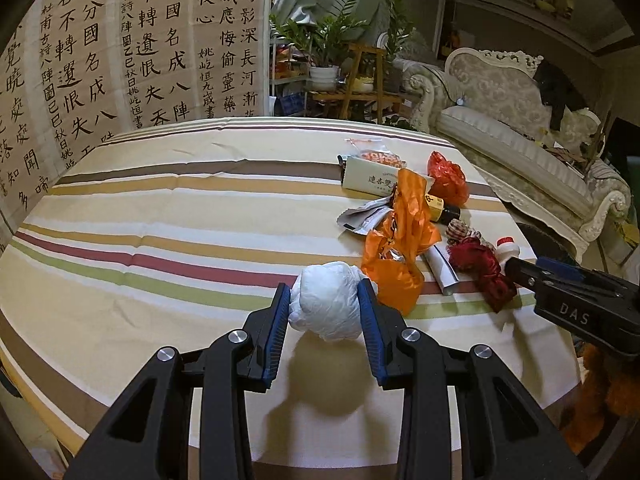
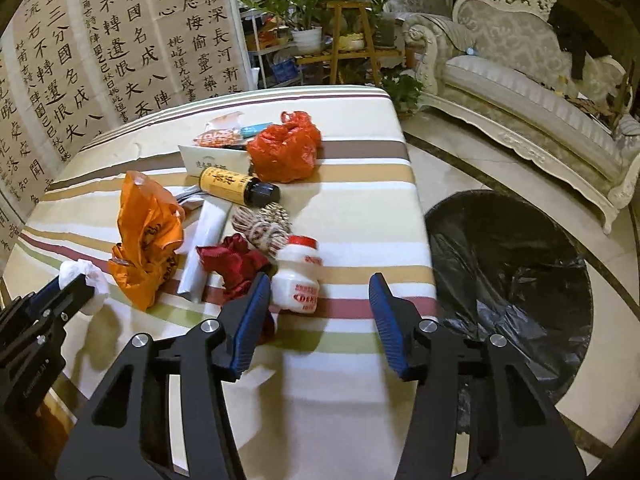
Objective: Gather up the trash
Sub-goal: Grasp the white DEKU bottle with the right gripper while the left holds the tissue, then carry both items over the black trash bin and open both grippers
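My left gripper (image 1: 324,298) is shut on a crumpled white paper ball (image 1: 328,302), held just above the striped table (image 1: 160,208); the ball also shows in the right wrist view (image 2: 90,280). My right gripper (image 2: 316,296) is open and empty, its left finger next to a small white bottle (image 2: 298,276) and a dark red cloth (image 2: 234,268). Trash lies on the table: an orange bag (image 2: 146,236), a red bag (image 2: 284,152), a yellow-labelled dark bottle (image 2: 236,186), a twine ball (image 2: 262,226), a beige box (image 1: 370,180) and wrappers.
A bin lined with a black bag (image 2: 508,280) stands on the floor right of the table. A white sofa (image 2: 520,92) sits behind it. Calligraphy sheets (image 1: 120,52) hang on the left, with plants and a wooden stand (image 1: 360,76) behind the table.
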Demonstrator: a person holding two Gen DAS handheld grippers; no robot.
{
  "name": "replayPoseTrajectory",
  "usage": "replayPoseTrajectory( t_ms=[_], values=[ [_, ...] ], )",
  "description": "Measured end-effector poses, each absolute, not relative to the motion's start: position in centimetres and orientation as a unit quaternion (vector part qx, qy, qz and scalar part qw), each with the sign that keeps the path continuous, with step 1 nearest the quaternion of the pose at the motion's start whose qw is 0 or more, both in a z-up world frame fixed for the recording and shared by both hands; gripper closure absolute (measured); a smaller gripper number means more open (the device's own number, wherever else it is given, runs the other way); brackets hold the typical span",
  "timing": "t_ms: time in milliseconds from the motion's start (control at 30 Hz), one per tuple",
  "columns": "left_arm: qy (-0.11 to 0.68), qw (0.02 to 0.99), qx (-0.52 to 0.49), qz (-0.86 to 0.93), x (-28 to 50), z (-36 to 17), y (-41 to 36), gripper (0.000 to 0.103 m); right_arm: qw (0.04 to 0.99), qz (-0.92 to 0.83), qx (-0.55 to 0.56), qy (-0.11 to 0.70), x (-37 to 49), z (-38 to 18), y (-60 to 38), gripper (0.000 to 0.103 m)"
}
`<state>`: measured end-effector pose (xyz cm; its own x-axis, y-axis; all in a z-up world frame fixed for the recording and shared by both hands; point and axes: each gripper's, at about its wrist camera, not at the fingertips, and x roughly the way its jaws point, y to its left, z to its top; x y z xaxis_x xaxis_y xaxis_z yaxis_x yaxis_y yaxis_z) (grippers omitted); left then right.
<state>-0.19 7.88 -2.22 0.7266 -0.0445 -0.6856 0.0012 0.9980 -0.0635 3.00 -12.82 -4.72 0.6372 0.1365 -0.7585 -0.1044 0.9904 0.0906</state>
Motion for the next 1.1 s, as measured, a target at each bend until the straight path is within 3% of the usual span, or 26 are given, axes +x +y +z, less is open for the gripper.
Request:
replayPoseTrajectory(
  t_ms=[233,333,767,1100],
  values=[
    [0.373,0.927,-0.033,-0.01,0.2,-2.4,8.4,0.068,0.901,0.075,0.011,0.427,4.0,-5.1,-12.1,0.054],
    [0.374,0.927,-0.035,-0.007,0.4,-2.3,8.6,0.068,0.896,0.08,0.012,0.436,4.6,-5.7,-11.8,0.067],
    [0.369,0.929,-0.036,-0.014,0.4,-1.9,7.5,0.068,0.903,0.092,0.026,0.418,3.4,-4.8,-12.8,0.067],
    [0.349,0.935,-0.017,-0.066,0.1,-0.5,2.3,0.068,0.922,0.04,0.032,0.383,1.7,-3.0,-18.0,0.067]
  ],
)
